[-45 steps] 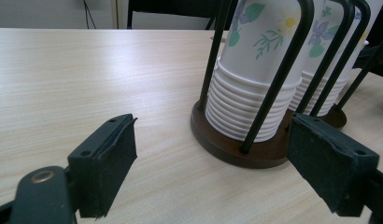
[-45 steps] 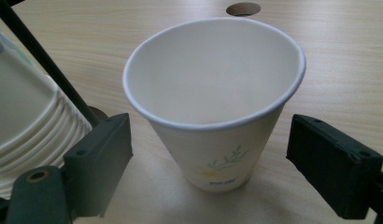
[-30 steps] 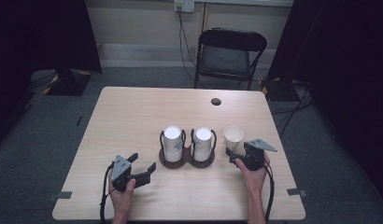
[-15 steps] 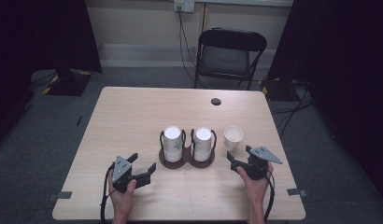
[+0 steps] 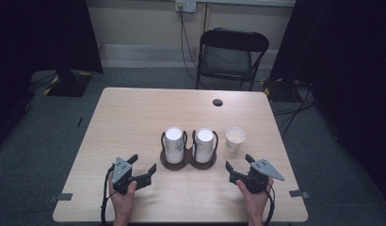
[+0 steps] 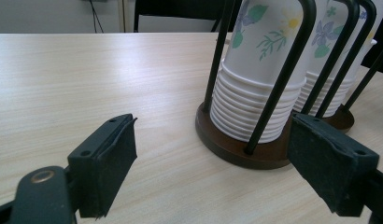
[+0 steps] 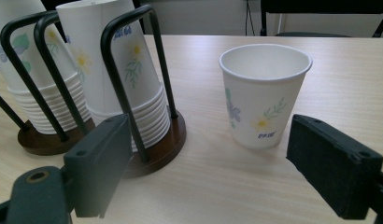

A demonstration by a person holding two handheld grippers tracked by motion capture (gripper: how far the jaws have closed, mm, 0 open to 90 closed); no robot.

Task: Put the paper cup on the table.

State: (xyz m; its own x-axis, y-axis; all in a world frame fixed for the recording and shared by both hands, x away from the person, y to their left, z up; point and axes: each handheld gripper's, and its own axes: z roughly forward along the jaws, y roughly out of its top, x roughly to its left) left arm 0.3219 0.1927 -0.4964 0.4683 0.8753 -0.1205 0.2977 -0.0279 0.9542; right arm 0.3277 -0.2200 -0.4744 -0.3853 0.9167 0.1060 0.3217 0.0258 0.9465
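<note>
A dark wooden cup holder (image 5: 188, 163) with black wire loops stands mid-table and holds two upside-down stacks of white flowered paper cups (image 5: 174, 145) (image 5: 204, 145). A single upright paper cup (image 5: 235, 139) (image 7: 263, 95) stands on the table just right of the holder. My left gripper (image 5: 143, 164) rests open near the front edge, left of the holder, its jaws framing the left stack (image 6: 258, 79). My right gripper (image 5: 238, 163) is open in front of the single cup, a short way back from it, with nothing between its jaws.
The light wooden table (image 5: 134, 117) has a round cable hole (image 5: 218, 102) near its far edge. A black folding chair (image 5: 230, 56) stands behind the table. Dark curtains hang on both sides, and grey carpet surrounds the table.
My right gripper has drawn back from the single cup toward the front edge, leaving the cup standing on the table. The left gripper has stayed put.
</note>
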